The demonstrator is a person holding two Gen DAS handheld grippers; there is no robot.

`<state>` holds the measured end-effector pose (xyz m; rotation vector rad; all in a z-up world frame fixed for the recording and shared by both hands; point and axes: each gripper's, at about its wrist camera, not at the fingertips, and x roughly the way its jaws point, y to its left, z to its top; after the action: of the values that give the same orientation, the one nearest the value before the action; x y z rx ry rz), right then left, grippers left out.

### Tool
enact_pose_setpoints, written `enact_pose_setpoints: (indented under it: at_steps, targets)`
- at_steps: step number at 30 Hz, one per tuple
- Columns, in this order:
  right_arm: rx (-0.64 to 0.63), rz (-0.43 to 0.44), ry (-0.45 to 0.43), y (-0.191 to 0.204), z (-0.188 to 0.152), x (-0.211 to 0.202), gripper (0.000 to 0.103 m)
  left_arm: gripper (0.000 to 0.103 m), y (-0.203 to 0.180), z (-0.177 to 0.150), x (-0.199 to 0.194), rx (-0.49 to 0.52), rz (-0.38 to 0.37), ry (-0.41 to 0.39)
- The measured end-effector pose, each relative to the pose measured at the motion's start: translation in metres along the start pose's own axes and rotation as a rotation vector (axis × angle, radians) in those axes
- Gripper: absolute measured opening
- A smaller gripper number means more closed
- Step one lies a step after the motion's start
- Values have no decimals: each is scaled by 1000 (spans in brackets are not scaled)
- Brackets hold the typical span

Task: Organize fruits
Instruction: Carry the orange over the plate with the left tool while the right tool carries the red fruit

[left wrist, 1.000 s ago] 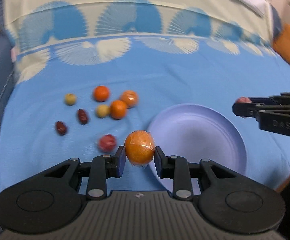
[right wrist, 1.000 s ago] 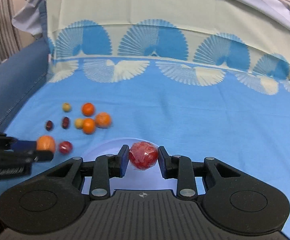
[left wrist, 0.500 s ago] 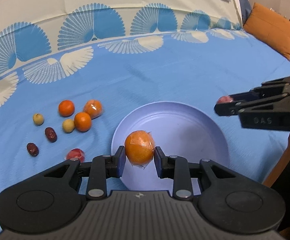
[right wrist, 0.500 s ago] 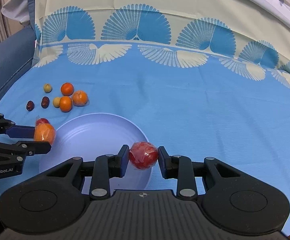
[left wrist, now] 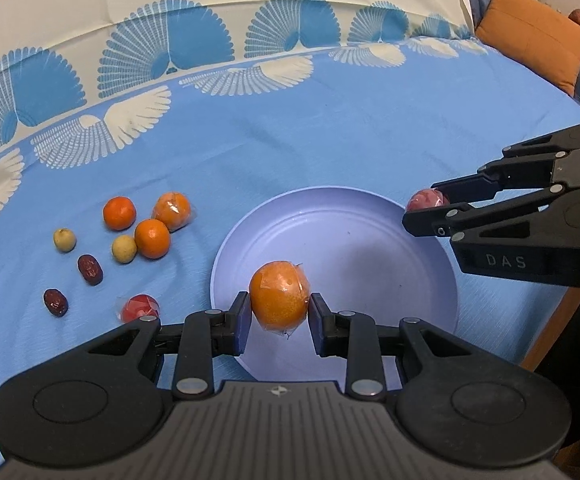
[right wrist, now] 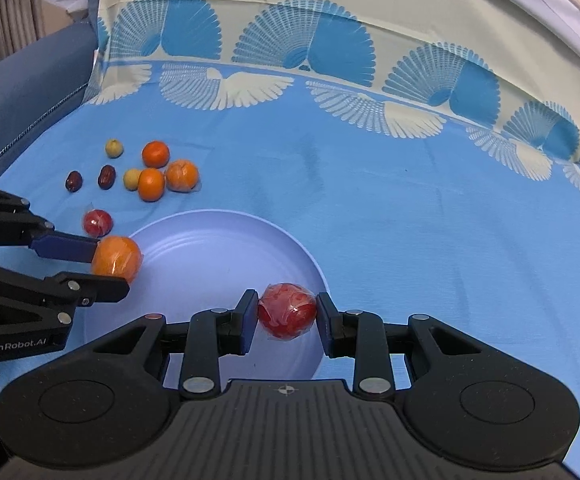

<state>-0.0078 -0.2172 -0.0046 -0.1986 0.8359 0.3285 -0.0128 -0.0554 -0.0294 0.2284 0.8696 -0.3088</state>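
Observation:
My left gripper [left wrist: 279,316] is shut on a plastic-wrapped orange [left wrist: 279,300], held over the near left rim of the lavender plate [left wrist: 362,248]. My right gripper [right wrist: 287,320] is shut on a wrapped red fruit [right wrist: 287,311], held over the plate's [right wrist: 210,256] near right rim. In the right wrist view the left gripper [right wrist: 106,268] with its orange [right wrist: 116,259] shows at the plate's left side. In the left wrist view the right gripper [left wrist: 426,208] with the red fruit [left wrist: 426,201] shows at the plate's right side. The plate holds no fruit.
Left of the plate on the blue cloth lie three oranges [left wrist: 152,238], two small yellow-green fruits [left wrist: 124,249], two dark red dates [left wrist: 90,269] and a wrapped red fruit [left wrist: 140,307]. An orange cushion [left wrist: 530,38] is at the far right. The table edge [left wrist: 550,332] runs at the right.
Both grippers have moved in over the plate with their fruits still held; the plate now sits nearer and more central in both views.

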Motion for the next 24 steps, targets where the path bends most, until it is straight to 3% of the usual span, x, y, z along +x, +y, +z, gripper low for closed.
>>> enact_pose_setpoints:
  at_steps: [24]
  targets:
    - [-13,-15,3,4,0,-1,33,34,-4,0,-1,11,-22,-2]
